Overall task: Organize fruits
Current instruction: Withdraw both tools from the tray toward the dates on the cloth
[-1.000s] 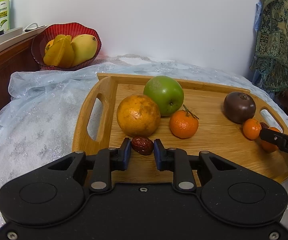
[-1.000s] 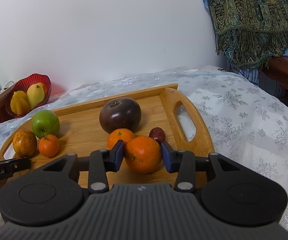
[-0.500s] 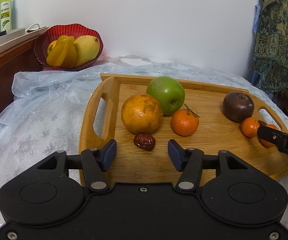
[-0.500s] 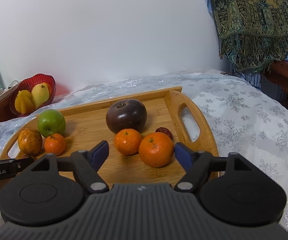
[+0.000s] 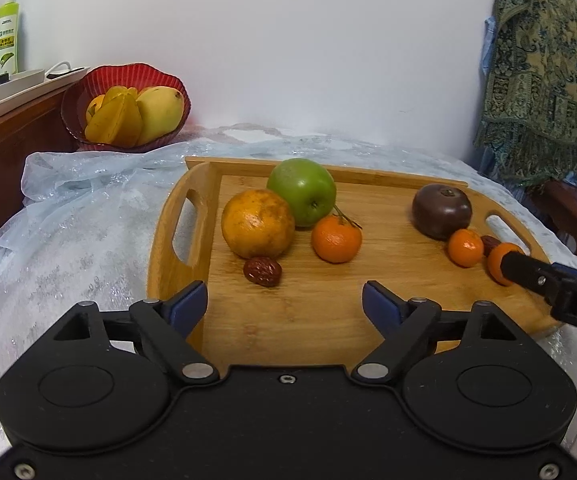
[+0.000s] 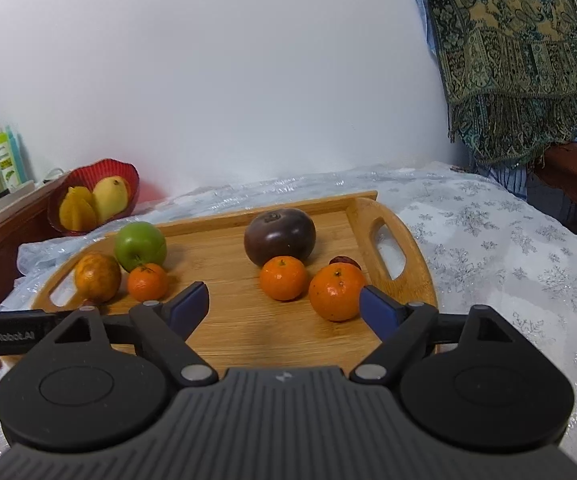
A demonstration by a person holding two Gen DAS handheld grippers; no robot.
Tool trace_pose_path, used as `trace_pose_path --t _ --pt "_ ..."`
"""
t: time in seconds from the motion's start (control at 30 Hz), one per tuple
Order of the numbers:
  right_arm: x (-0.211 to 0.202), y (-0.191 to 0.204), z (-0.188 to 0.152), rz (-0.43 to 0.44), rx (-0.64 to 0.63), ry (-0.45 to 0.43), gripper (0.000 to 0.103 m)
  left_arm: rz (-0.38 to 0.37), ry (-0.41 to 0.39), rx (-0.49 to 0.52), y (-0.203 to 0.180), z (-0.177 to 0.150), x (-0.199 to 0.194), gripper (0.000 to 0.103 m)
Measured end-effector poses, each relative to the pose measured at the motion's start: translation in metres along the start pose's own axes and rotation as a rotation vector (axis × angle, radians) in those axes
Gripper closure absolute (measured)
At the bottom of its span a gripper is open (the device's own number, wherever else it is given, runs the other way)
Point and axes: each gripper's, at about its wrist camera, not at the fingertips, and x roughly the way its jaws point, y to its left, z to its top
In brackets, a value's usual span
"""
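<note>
A wooden tray (image 5: 176, 216) with cut-out handles lies on a surface draped in a pale snowflake-patterned cloth (image 6: 508, 248), and every fruit of the task is placed relative to it. Near the tray's left handle sit a large yellow-orange citrus (image 5: 257, 223), a green apple (image 5: 302, 191) touching it from behind, and a small mandarin (image 5: 335, 238) with a stem just beside the apple. A wrinkled red date (image 5: 262, 271) lies on the tray floor right in front of the large citrus. Toward the tray's right handle rest a dark purple round fruit (image 6: 279, 235), a small orange mandarin (image 6: 283, 283) in front of it, a larger mandarin (image 6: 337, 291) beside that one, and a second date (image 6: 345, 261) tucked behind the larger mandarin.

The left gripper (image 5: 284, 306) hovers over the tray's near-left part, its fingers (image 5: 186, 305) spreading apart with nothing between them; the date lies ahead of the tips. The right gripper (image 6: 284, 308) hangs over the tray's near-right part, its fingers (image 6: 378, 308) also widening (the right-hand one stands just beside the larger mandarin; whether it touches cannot be told), and no fruit is gripped.

Beyond the tray's far-left corner, a red bowl (image 5: 88, 88) holding yellow fruit stands on a wooden cabinet.
</note>
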Motion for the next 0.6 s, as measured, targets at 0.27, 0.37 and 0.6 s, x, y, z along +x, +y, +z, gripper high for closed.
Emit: trace_pose_path --t 0.27,0.37,0.6 --pt "-0.024 0.006 -0.007 0.026 -0.025 -0.041 0.003 -0.028 -0.020 0.034 -0.007 -0.008 -0.015 0.002" --pt "-0.033 0.010 -0.017 0.037 -0.051 -0.031 0.003 -0.035 -0.024 0.036 -0.009 -0.012 -0.021 0.002" --pt "-0.053 0.022 -0.041 0.053 -0.112 -0.024 0.003 -0.029 -0.017 0.055 -0.014 -0.026 -0.030 0.001"
